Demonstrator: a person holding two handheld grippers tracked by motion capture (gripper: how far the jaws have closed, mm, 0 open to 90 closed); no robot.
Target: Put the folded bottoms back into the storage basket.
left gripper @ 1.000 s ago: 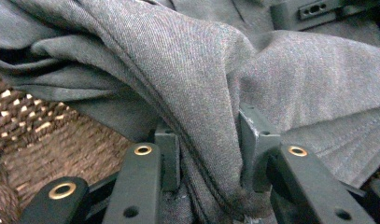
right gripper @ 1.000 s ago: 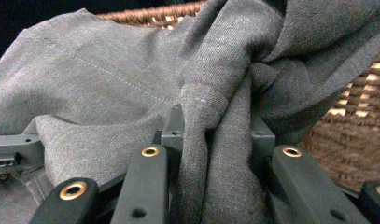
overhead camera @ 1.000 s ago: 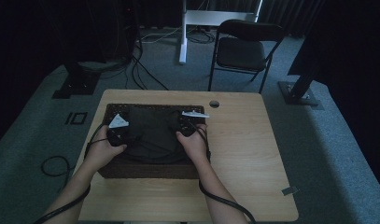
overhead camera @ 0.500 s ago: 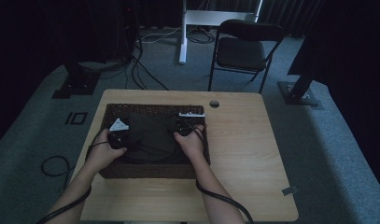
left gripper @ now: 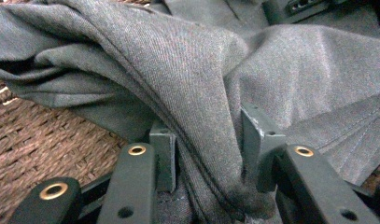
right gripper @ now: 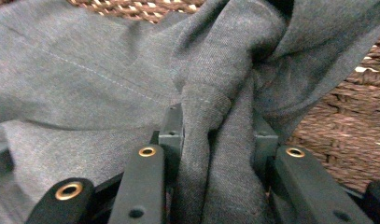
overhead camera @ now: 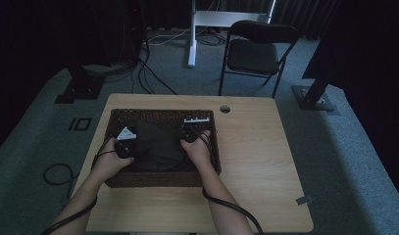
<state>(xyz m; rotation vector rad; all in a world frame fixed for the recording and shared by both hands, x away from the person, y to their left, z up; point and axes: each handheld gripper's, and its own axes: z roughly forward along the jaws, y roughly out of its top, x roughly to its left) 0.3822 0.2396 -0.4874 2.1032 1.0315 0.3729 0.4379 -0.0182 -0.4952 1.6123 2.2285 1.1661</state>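
Grey cloth (overhead camera: 155, 142) bunched in wicker basket (overhead camera: 162, 115), left claw (left gripper: 208, 154) and right claw (right gripper: 215, 140) each clamped on a fold

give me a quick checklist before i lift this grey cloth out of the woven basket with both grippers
1. Left gripper has the dark grey woven cloth: ok, a thick fold sits between its jaws.
2. Right gripper has the cloth: ok, a bunched fold is pinched between its jaws.
3. Grips on opposite sides: ok, one hand at each side of the cloth in the high view.
4. Cloth free of the brown wicker basket: cannot tell, its underside is hidden.
5. Room to set it down: ok, bare light wooden table beside the basket.
6. Gripper cables clear of the basket rim: cannot tell, too dark.
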